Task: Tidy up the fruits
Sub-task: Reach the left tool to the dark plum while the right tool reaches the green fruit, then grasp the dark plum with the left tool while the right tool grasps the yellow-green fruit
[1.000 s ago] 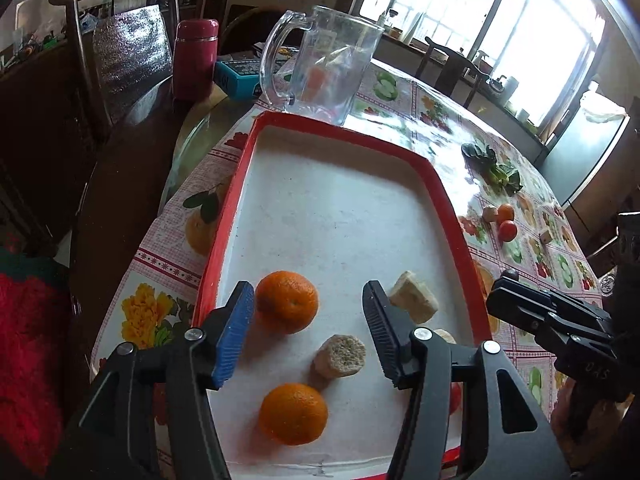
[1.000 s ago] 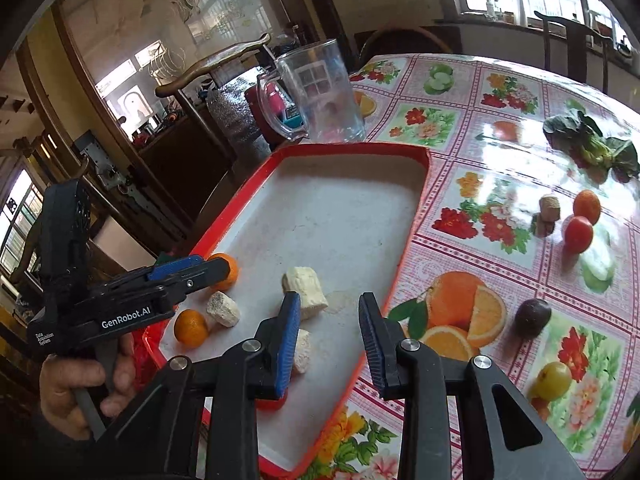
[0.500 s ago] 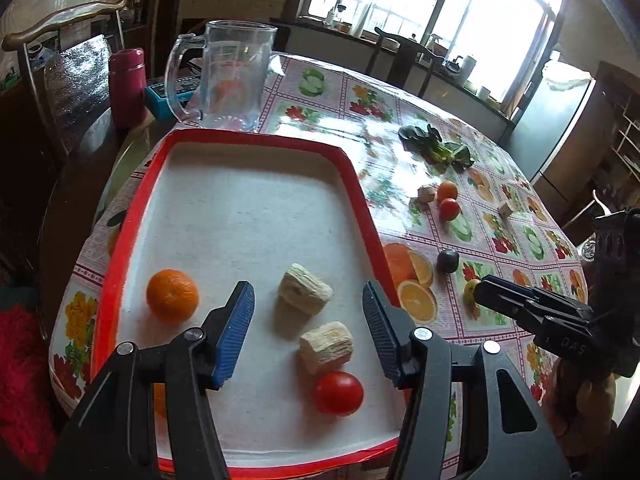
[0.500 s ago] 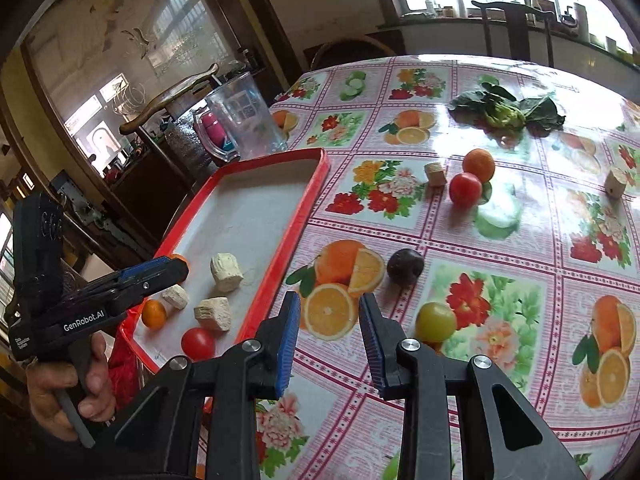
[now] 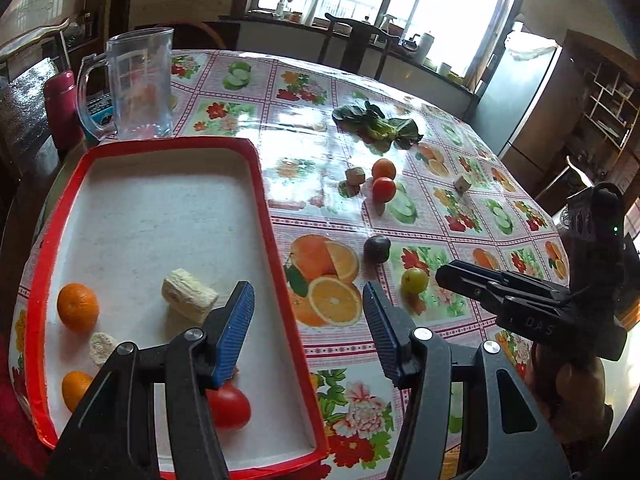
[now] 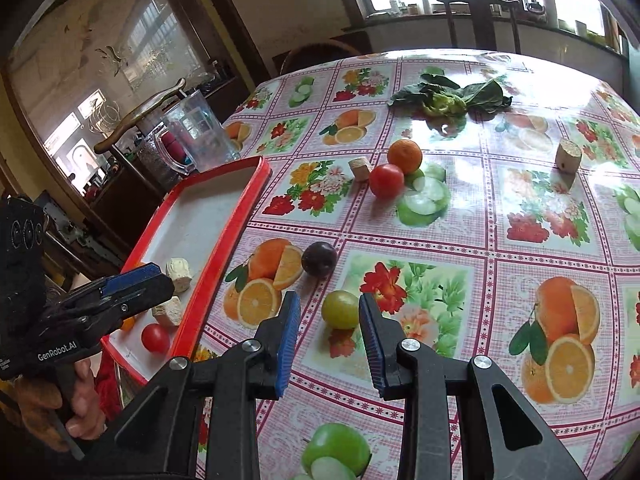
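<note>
A red-rimmed tray (image 5: pixel 276 240) holds two oranges (image 5: pixel 77 307), a tomato (image 5: pixel 229 406) and beige chunks (image 5: pixel 188 294). My left gripper (image 5: pixel 307 292) hangs open over the tray's right rim with nothing between its fingers. On the flowered cloth lie a green fruit (image 6: pixel 341 309), a dark plum (image 6: pixel 319 259), a tomato (image 6: pixel 386 180) and an orange (image 6: pixel 405 156). My right gripper (image 6: pixel 329 300) is open by a narrow gap, and the green fruit lies just beyond its tips, untouched. The left wrist view shows the right gripper (image 5: pixel 440 270) beside that green fruit (image 5: pixel 415 281).
A clear jug (image 5: pixel 140 84) and a red flask (image 5: pixel 60 108) stand behind the tray. Leafy greens (image 6: pixel 448 98) lie at the far side. Two cork-like chunks (image 6: pixel 360 169) (image 6: pixel 568 155) sit on the cloth. Chairs stand round the table. A hand holds the left gripper's handle (image 6: pixel 76 400).
Both grippers have swept to the right, off the tray's middle toward the loose fruit on the cloth. The green fruit now lies in front of the right gripper's tips. Neither gripper's jaws have changed.
</note>
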`<move>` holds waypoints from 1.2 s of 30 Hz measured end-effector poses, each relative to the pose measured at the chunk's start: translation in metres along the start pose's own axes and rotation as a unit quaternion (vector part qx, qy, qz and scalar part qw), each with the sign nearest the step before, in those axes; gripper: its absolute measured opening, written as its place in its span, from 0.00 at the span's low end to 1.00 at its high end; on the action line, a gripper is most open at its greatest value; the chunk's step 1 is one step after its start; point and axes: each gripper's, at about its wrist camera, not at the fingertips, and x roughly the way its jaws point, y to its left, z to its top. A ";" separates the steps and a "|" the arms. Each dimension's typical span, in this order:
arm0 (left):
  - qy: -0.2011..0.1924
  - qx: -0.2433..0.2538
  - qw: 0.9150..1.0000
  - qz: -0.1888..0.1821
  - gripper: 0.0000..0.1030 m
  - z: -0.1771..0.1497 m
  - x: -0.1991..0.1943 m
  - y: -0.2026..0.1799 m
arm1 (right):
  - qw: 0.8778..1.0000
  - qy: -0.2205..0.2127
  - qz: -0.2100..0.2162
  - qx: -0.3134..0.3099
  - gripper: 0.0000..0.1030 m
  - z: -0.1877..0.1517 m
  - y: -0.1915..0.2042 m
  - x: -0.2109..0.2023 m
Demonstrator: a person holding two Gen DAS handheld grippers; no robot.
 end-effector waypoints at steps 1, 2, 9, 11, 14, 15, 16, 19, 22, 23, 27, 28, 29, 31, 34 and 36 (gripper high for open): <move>0.002 0.002 1.000 -0.002 0.54 0.000 0.002 -0.003 | 1.000 0.002 -0.001 0.000 0.32 -0.001 -0.001 0.001; 0.005 0.003 1.000 -0.005 0.54 0.000 0.005 -0.006 | 1.000 0.004 -0.002 -0.001 0.32 -0.003 -0.002 0.003; 0.018 0.008 1.000 -0.013 0.54 0.007 0.023 -0.020 | 1.000 0.019 0.000 -0.008 0.32 -0.007 -0.003 0.014; 0.020 0.006 1.000 -0.015 0.54 0.011 0.028 -0.021 | 1.000 0.023 0.001 -0.013 0.32 -0.007 0.000 0.017; 0.022 0.005 1.000 -0.016 0.54 0.018 0.036 -0.023 | 0.999 0.025 -0.005 -0.022 0.34 -0.005 0.004 0.024; 0.023 0.005 1.000 -0.017 0.54 0.020 0.039 -0.024 | 0.999 0.026 -0.009 -0.026 0.35 -0.005 0.004 0.027; 0.024 0.007 1.000 -0.018 0.54 0.022 0.042 -0.026 | 0.999 0.026 -0.016 -0.030 0.36 -0.005 0.004 0.029; 0.030 0.013 0.999 -0.018 0.54 0.027 0.052 -0.031 | 0.998 0.021 -0.031 -0.042 0.25 -0.005 0.002 0.029; 0.040 0.023 0.999 -0.017 0.54 0.030 0.065 -0.039 | 0.999 0.014 -0.029 -0.031 0.23 -0.007 -0.009 0.019; 0.044 0.027 0.999 -0.016 0.54 0.030 0.071 -0.043 | 0.999 0.012 -0.031 -0.026 0.23 -0.008 -0.014 0.015; 0.060 0.043 0.997 -0.010 0.53 0.030 0.092 -0.056 | 0.999 0.004 -0.035 0.001 0.23 -0.009 -0.034 0.003; 0.065 0.046 0.997 -0.008 0.53 0.029 0.098 -0.059 | 0.999 0.002 -0.035 0.007 0.23 -0.008 -0.038 0.001; 0.071 0.050 0.996 -0.007 0.53 0.028 0.103 -0.063 | 0.999 0.001 -0.034 0.014 0.23 -0.008 -0.042 -0.001; 0.070 0.068 0.995 0.005 0.51 0.026 0.107 -0.070 | 0.999 -0.002 -0.033 0.022 0.23 -0.008 -0.048 -0.004; 0.072 0.080 0.994 0.007 0.32 0.026 0.110 -0.076 | 0.999 -0.007 -0.028 0.033 0.23 -0.008 -0.051 -0.007; 0.075 0.079 0.994 0.003 0.23 0.026 0.109 -0.076 | 0.999 -0.009 -0.026 0.034 0.23 -0.009 -0.051 -0.009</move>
